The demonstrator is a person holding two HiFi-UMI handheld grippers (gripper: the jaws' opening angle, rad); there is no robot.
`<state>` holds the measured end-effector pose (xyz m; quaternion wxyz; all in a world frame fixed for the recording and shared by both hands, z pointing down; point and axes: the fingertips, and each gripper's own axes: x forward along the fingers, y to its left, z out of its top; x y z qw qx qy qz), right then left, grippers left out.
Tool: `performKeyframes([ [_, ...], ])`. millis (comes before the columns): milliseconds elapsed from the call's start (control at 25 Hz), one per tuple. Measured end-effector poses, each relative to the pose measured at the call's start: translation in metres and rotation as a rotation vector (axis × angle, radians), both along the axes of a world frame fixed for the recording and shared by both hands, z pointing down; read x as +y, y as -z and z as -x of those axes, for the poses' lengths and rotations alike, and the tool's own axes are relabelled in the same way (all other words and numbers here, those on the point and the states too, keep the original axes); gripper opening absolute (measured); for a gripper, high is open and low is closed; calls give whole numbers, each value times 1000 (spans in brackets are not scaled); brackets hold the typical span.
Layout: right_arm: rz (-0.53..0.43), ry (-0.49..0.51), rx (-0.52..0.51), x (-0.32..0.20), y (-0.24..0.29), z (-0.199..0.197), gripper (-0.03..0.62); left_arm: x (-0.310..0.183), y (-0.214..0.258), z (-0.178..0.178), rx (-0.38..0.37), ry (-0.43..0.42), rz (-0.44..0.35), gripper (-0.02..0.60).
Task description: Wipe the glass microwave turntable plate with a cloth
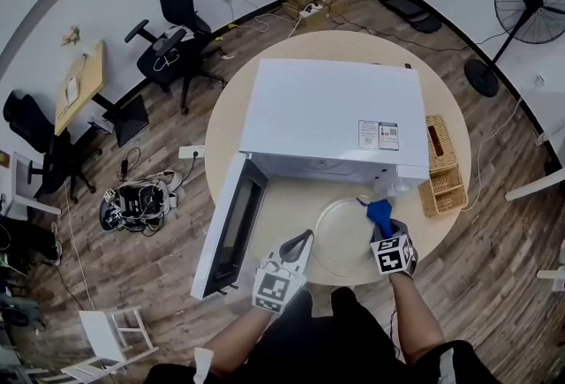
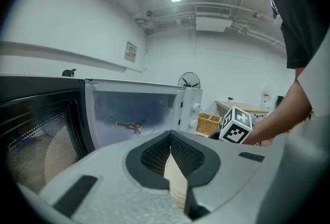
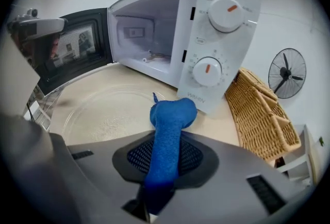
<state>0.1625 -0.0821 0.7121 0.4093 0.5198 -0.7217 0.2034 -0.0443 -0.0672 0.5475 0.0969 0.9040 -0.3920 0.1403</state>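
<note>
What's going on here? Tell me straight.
A person holds a gripper in each hand. The right gripper is shut on a blue cloth over the glass turntable plate on the round beige table, before the open white microwave. The left gripper sits by the plate's left edge, jaws nearly together; any grip is unclear.

The glass turntable plate (image 1: pixel 340 241) sits at the lower edge of the round table (image 1: pixel 229 117), approachable from the frame's bottom. The microwave (image 1: pixel 335 113) blocks above, its open door (image 1: pixel 231 228) left, wicker baskets (image 1: pixel 443 169) right. The right gripper (image 1: pixel 382 230), clamping a blue cloth (image 1: pixel 380 213), overhangs the plate's right rim.
</note>
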Motion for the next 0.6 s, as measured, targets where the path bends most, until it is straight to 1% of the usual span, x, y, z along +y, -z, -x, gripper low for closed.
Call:
performKeyframes([
  [120, -6, -16, 4, 3, 3, -8, 75, 1, -1, -2, 10, 3, 10, 5],
  [240, -32, -6, -7, 5, 15, -4, 75, 3, -2, -2, 29, 11, 25, 5],
  [440, -71, 28, -84, 6, 36, 27, 75, 7, -9, 5, 45, 41, 49, 5],
  [600, -90, 74, -144, 5, 48, 65, 75, 7, -10, 15, 41, 62, 47, 5],
])
